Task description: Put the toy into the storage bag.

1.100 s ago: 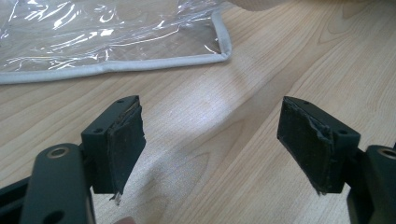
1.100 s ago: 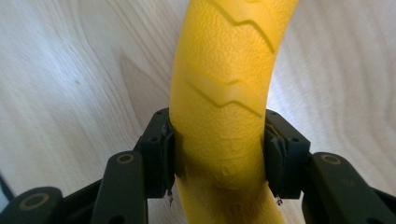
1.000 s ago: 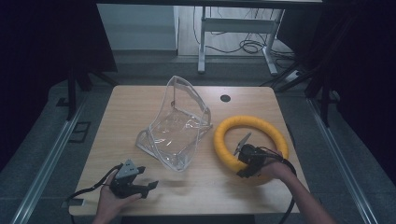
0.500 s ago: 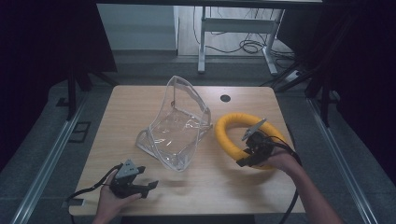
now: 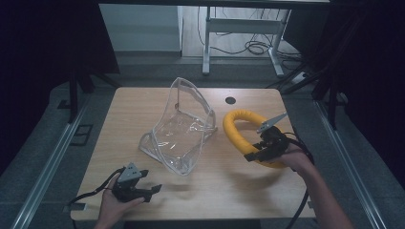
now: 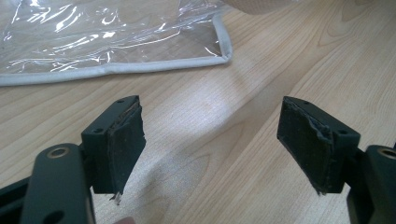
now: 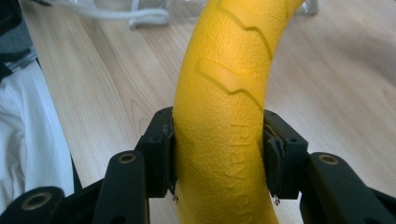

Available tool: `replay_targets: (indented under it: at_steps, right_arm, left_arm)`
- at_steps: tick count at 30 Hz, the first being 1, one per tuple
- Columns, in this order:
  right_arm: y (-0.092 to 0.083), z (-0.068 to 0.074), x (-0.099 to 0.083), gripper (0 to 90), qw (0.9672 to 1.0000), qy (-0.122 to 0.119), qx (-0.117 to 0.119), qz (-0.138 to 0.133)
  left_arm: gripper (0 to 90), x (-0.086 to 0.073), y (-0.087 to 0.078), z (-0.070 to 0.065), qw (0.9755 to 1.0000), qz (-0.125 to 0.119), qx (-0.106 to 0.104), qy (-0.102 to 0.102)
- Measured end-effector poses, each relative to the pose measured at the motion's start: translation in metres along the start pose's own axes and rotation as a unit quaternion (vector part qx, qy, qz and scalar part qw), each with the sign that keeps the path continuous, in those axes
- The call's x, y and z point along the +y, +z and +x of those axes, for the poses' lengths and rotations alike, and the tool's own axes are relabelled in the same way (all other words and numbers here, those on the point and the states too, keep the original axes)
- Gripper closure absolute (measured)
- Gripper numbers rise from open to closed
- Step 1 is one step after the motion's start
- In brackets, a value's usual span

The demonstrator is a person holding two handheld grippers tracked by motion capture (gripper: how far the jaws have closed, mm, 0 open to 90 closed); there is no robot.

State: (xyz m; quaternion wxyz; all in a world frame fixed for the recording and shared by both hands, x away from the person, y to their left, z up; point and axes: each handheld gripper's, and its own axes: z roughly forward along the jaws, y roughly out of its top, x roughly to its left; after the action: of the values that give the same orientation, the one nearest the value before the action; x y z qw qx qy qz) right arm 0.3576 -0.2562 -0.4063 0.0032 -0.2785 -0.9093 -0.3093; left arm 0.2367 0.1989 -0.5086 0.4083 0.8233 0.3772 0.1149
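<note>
- High view: right gripper (image 5: 252, 155) is clamping the yellow ring (image 5: 237, 130), which is standing tilted up off the table (image 5: 143, 105) at the right side, its far end rising toward the back.
- Right gripper view: both pads are pressing the ring's (image 7: 224, 116) sides, wood showing on either side of it.
- Clear plastic bag (image 5: 184, 126) is sitting mid-table, just left of the ring, a narrow gap between them, mouth standing up.
- Left gripper (image 5: 152, 190) is resting near the front left table edge, jaws spread wide, nothing between them.
- Left gripper view: bare wood is lying between the jaws, the bag's grey-trimmed edge (image 6: 116, 67) lying just ahead.
- Open room: bare wood is running along the front edge between the two hands, and along the back edge around a small dark hole (image 5: 230, 100).
- Ring is hanging close to the right table edge.
</note>
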Motion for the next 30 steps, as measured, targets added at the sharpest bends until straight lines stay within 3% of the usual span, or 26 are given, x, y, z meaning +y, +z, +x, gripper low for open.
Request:
replay_targets:
  at_steps: [11,13,30]
  right_arm:
    - [-0.024,0.001,0.005,51.7,0.9972,0.007,-0.002,-0.074]
    - [-0.026,0.002,0.007,51.7,0.9953,0.008,0.003,-0.097]
    - [-0.026,0.005,0.019,51.6,0.9823,0.021,0.031,-0.184]
  left_arm:
    - [22.8,0.000,0.001,0.000,1.0000,0.000,-0.001,0.000]
    - [22.8,0.000,0.001,0.000,1.0000,0.000,-0.001,0.000]
    - [22.8,0.000,0.002,0.000,1.0000,0.003,-0.001,0.002]
